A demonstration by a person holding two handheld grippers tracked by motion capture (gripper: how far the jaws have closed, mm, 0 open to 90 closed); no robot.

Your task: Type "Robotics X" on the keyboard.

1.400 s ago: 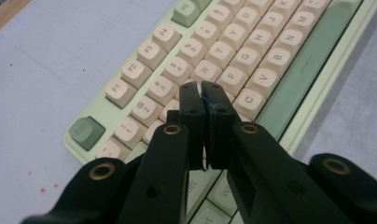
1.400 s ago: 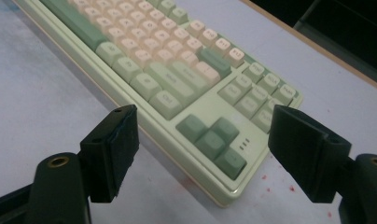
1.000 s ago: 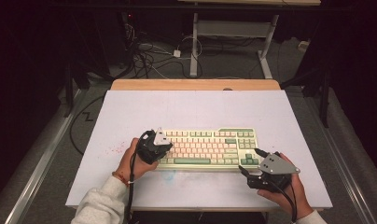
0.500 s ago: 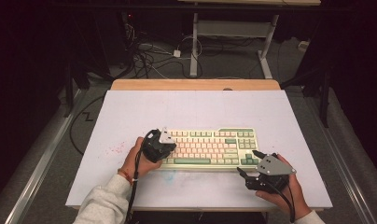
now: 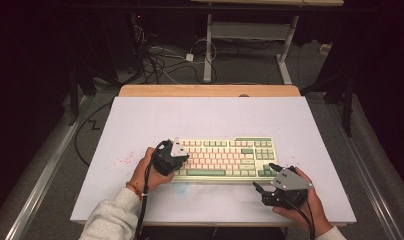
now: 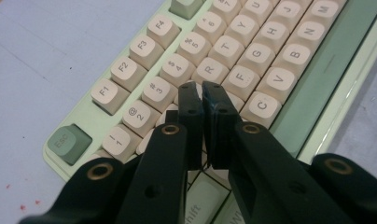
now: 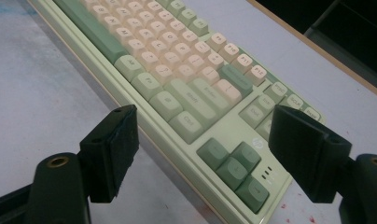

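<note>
A cream and green keyboard lies across the middle of the white table. My left gripper hangs over its left end. In the left gripper view that gripper is shut, its jaws pressed together just above the keys near R and F on the keyboard, with nothing visible between them. My right gripper sits off the keyboard's front right corner. The right gripper view shows it open wide, its jaws straddling the view of the Ctrl and arrow keys on the keyboard without touching them.
The white tabletop has red specks left of the keyboard and a faint blue smear in front of it. Cables and a desk frame lie on the floor beyond the far edge.
The left gripper has edged slightly right over the keys. The right gripper has drifted a little left and toward the table's near edge, still open.
</note>
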